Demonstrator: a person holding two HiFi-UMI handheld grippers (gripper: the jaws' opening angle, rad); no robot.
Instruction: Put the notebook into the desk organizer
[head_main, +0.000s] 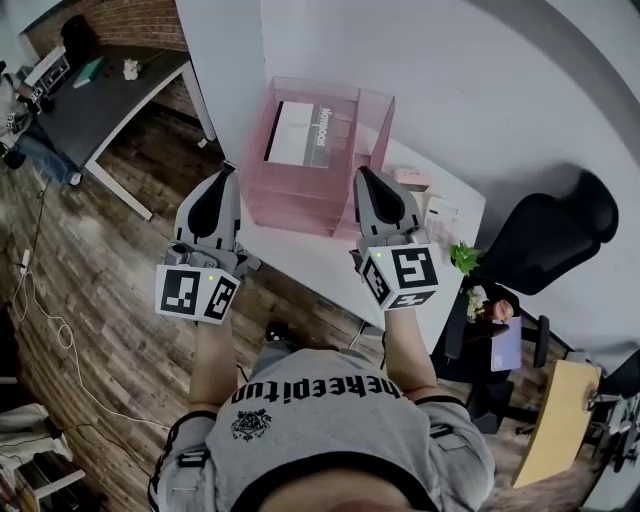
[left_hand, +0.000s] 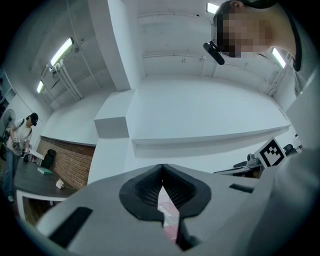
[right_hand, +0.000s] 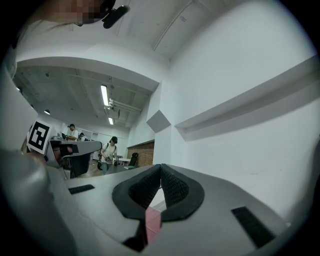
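I hold my left gripper (head_main: 226, 172) and right gripper (head_main: 362, 174) with jaws pressed together and empty, near the front of the pink organizer (head_main: 300, 205) on the white counter (head_main: 320, 262), where the notebook (head_main: 300, 133) lies flat inside it.

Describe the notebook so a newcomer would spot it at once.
On the white desk by the wall stands a see-through pink desk organizer of stacked trays. The notebook lies flat in its top tray: white, with a grey strip of dark lettering, unlike the small boxes beside the organizer.
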